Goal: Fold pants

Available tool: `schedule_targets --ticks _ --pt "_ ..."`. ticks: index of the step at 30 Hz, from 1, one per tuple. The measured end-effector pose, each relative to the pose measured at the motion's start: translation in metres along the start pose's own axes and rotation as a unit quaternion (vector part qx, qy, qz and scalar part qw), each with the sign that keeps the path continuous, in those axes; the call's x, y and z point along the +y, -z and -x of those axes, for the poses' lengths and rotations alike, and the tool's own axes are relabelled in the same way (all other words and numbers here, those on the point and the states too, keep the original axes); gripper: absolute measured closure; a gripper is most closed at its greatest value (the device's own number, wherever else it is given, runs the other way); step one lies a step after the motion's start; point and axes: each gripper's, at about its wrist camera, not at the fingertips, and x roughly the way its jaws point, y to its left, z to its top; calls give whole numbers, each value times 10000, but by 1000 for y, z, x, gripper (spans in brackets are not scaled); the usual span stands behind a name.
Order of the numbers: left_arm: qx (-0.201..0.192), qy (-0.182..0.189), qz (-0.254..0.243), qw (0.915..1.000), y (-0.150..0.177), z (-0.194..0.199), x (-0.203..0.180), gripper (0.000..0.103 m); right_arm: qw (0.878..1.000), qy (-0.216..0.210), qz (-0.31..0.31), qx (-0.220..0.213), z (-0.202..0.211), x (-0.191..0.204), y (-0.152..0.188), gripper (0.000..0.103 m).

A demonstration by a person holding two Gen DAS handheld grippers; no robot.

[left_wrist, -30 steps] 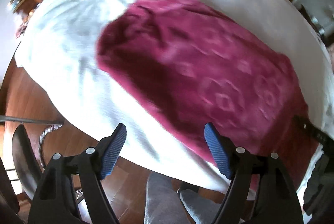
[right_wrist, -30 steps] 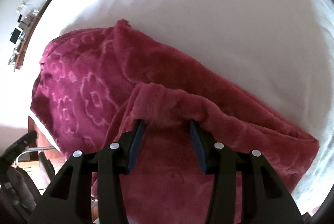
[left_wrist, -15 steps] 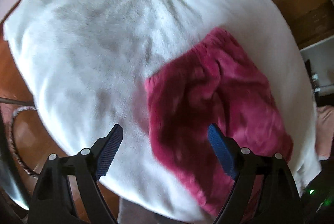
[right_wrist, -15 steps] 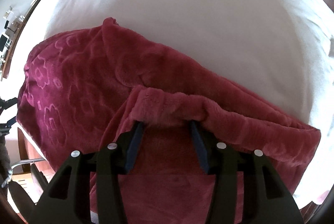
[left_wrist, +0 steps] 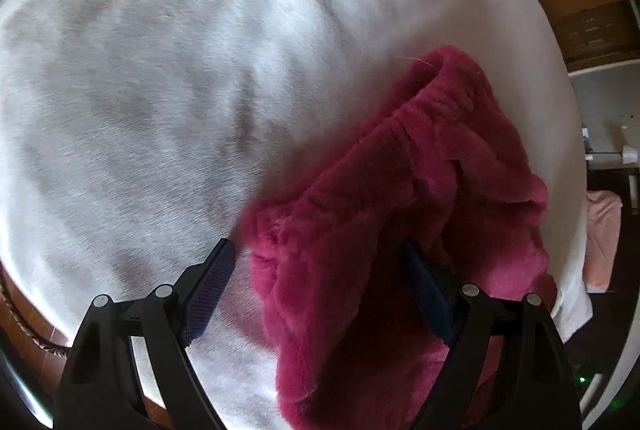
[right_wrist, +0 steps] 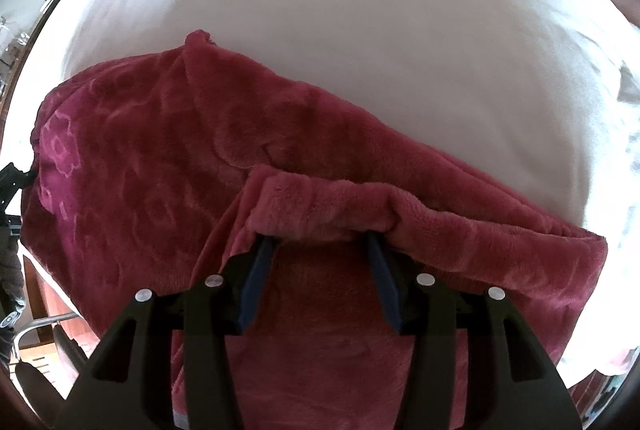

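Straddling the pants, the left gripper gapes wide.

Plush crimson pants, embossed with a faint flower pattern, were seen partly folded on a white bed, one gathered edge doubled back over the rest of the fabric and raised in a ridge.

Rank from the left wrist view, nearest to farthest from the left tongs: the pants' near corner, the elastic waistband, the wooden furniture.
1. Pants' near corner: between the left tongs, nearer the right finger.
2. Elastic waistband: farther up, right of centre.
3. Wooden furniture: beyond the white cover, upper right.
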Motion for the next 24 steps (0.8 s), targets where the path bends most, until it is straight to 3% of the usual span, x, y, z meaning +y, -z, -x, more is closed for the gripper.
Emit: schedule_targets --ticks 8,15,20,24 --pt "321 37 -260 9991 -10 -21 -15 22 10000 44 -82 -23 2 0 0 52" --pt "451 162 -420 9980 -23 -29 -33 57 9999 12 -90 -52 -3 -5 1 52" --pt "251 155 -647 9975 -9 -9 -52 70 10000 5 -72 -58 -3 -9 2 52" --pt "4 209 -847 9962 3 13 -69 72 9999 -66 -76 -87 -8 -11 2 52"
